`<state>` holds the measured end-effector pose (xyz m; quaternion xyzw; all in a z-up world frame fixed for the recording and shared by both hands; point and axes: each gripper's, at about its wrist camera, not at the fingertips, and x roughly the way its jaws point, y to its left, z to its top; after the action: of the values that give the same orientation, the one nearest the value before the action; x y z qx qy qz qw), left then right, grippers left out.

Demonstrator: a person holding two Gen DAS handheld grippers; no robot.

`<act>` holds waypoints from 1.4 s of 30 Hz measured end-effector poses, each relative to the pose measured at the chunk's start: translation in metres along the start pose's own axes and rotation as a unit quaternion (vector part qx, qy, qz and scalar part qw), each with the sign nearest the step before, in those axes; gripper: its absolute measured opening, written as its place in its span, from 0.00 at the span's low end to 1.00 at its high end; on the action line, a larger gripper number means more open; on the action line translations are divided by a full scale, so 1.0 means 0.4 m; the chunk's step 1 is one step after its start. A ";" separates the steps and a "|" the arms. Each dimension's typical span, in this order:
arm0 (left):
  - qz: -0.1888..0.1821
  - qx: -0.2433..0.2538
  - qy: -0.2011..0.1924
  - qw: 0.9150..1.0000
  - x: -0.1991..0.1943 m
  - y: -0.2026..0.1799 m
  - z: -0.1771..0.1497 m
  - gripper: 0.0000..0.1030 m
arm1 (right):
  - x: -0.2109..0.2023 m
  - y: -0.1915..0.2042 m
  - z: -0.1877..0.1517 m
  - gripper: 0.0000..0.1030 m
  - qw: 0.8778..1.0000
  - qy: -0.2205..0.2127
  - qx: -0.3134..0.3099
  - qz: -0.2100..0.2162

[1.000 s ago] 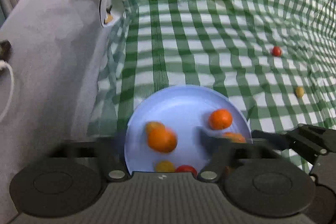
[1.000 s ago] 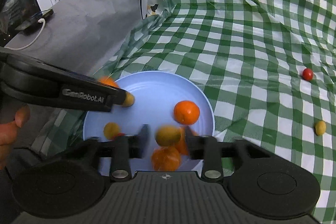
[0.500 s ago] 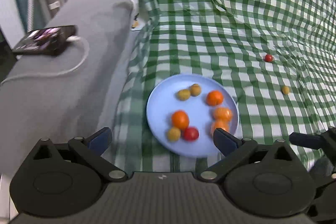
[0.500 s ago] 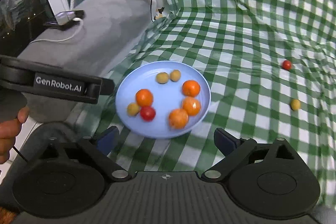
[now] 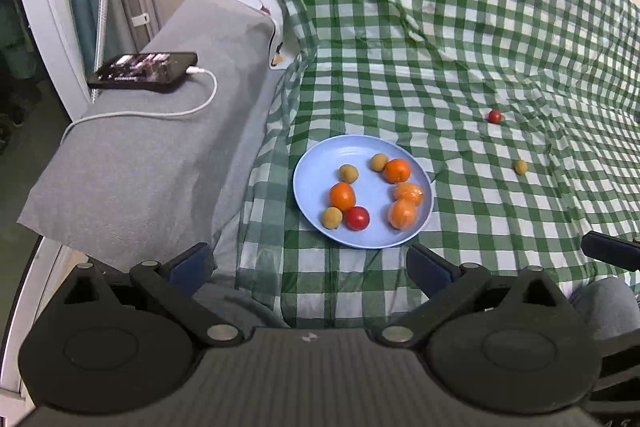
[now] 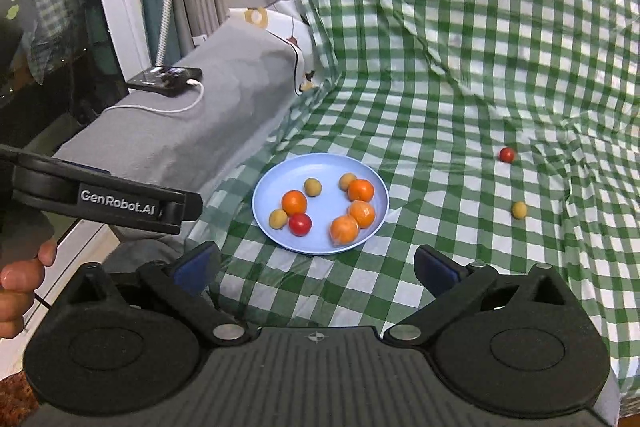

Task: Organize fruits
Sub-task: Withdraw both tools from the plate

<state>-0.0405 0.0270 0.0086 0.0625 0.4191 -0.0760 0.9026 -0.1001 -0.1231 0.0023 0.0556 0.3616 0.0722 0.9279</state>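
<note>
A light blue plate [image 5: 310, 167] lies on the green checked cloth and holds several fruits: oranges [image 5: 342, 195], small yellow fruits [image 5: 348, 173] and one red tomato [image 5: 357, 218]. Out on the cloth to the right lie a loose red tomato [image 5: 495, 116] and a loose yellow fruit [image 5: 520, 167]. My left gripper [image 5: 308, 261] hangs open and empty, above and short of the plate. My right gripper [image 6: 316, 263] is likewise back from the plate [image 6: 320, 167], its jaws opening wide with nothing between them. The right wrist view also shows the loose tomato [image 6: 507, 154] and yellow fruit [image 6: 519, 209].
A grey sofa arm [image 5: 160, 155] rises left of the plate, with a phone [image 5: 144, 71] and its white cable on top. The cloth climbs the backrest behind. A hand [image 6: 16, 287] holds the left gripper's body [image 6: 100, 203] at the left edge.
Both grippers have pulled up and back from the plate. The right jaws spread from around a yellow fruit, which now lies on the plate. The left jaws opened too.
</note>
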 end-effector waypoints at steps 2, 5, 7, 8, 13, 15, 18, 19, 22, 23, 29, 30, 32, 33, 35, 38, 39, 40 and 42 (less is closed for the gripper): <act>-0.001 0.005 -0.006 1.000 -0.020 -0.010 -0.005 1.00 | -0.022 0.003 -0.006 0.99 1.000 -0.008 -0.002 0.000; -0.002 0.010 -0.015 1.000 -0.043 -0.022 -0.009 1.00 | -0.046 0.003 -0.008 0.99 1.000 -0.020 -0.001 -0.001; -0.001 0.013 -0.020 1.000 -0.057 -0.028 -0.013 1.00 | -0.058 0.004 -0.009 0.99 1.000 -0.026 0.001 -0.001; -0.001 0.014 -0.021 1.000 -0.059 -0.029 -0.013 1.00 | -0.060 0.006 -0.009 0.99 1.000 -0.027 0.001 -0.001; -0.002 0.015 -0.024 1.000 -0.067 -0.031 -0.015 1.00 | -0.073 0.017 -0.012 0.99 0.999 -0.035 -0.005 0.002; -0.002 0.017 -0.025 1.000 -0.068 -0.032 -0.015 1.00 | -0.076 0.019 -0.011 0.99 0.999 -0.037 -0.007 0.001; -0.003 0.018 -0.026 1.000 -0.069 -0.035 -0.016 1.00 | -0.074 0.021 -0.010 0.99 0.999 -0.036 -0.008 0.001; -0.002 0.018 -0.026 1.000 -0.069 -0.035 -0.016 1.00 | -0.073 0.022 -0.011 0.99 0.999 -0.036 -0.007 0.001; -0.002 0.019 -0.023 1.000 -0.066 -0.038 -0.014 1.00 | -0.070 0.019 -0.011 0.99 0.999 -0.033 -0.007 0.002; -0.002 0.019 -0.022 1.000 -0.064 -0.038 -0.013 1.00 | -0.068 0.019 -0.011 0.99 0.999 -0.032 -0.007 0.002; -0.004 0.019 -0.019 1.000 -0.052 -0.033 -0.007 1.00 | -0.056 0.019 -0.011 0.99 1.000 -0.026 -0.006 0.002; -0.004 0.018 -0.019 1.000 -0.053 -0.034 -0.007 1.00 | -0.055 0.018 -0.010 0.99 1.000 -0.025 -0.006 0.002; -0.004 0.018 -0.017 1.000 -0.046 -0.032 -0.005 1.00 | -0.051 0.018 -0.010 0.99 1.000 -0.024 -0.006 0.002; -0.004 0.018 -0.016 1.000 -0.043 -0.031 -0.005 1.00 | -0.050 0.018 -0.010 0.99 1.000 -0.023 -0.006 0.003; -0.003 0.018 -0.013 1.000 -0.036 -0.030 -0.005 1.00 | -0.043 0.018 -0.009 0.99 1.000 -0.021 -0.006 0.005; -0.002 0.019 -0.010 1.000 -0.027 -0.028 -0.002 1.00 | -0.035 0.017 -0.009 0.99 1.000 -0.018 -0.005 0.007; -0.001 0.019 -0.009 1.000 -0.024 -0.028 0.000 1.00 | -0.033 0.016 -0.009 0.99 1.000 -0.017 -0.005 0.007; -0.001 0.019 -0.008 1.000 -0.021 -0.027 0.002 1.00 | -0.031 0.016 -0.009 0.99 1.000 -0.016 -0.004 0.007; -0.001 0.020 -0.005 1.000 -0.014 -0.029 0.005 1.00 | -0.025 0.011 -0.008 0.99 1.000 -0.014 -0.001 0.007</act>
<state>-0.0447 0.0158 0.0136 0.0803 0.4132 -0.0853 0.9031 -0.1101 -0.1204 0.0071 0.0581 0.3486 0.0782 0.9322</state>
